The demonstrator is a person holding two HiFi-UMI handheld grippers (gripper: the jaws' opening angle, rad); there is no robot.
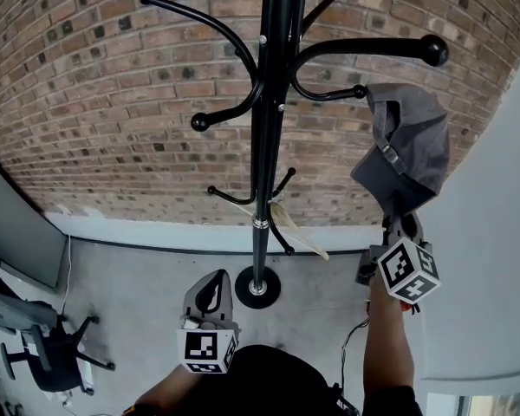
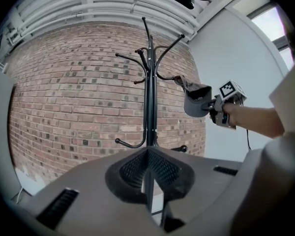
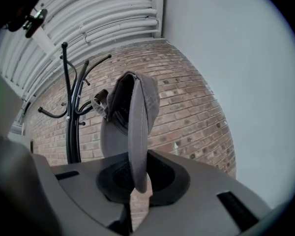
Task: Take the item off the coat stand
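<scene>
While the cap (image 1: 405, 150) hung from the coat stand (image 1: 273, 102) at two o'clock, its brim was clamped in the right gripper (image 1: 401, 225); lifting over the hook knob (image 1: 360, 91) was advised; the left gripper (image 1: 212, 286) was closed, empty.

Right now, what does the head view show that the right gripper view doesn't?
Only the head view: the coat stand's round base on the floor, an office chair and the left tongs. Only the right gripper view: the white ribbed ceiling, and close up, the brim of the gray cap clamped in the right tongs. Both: the cap, the black coat stand and the brick wall.
</scene>
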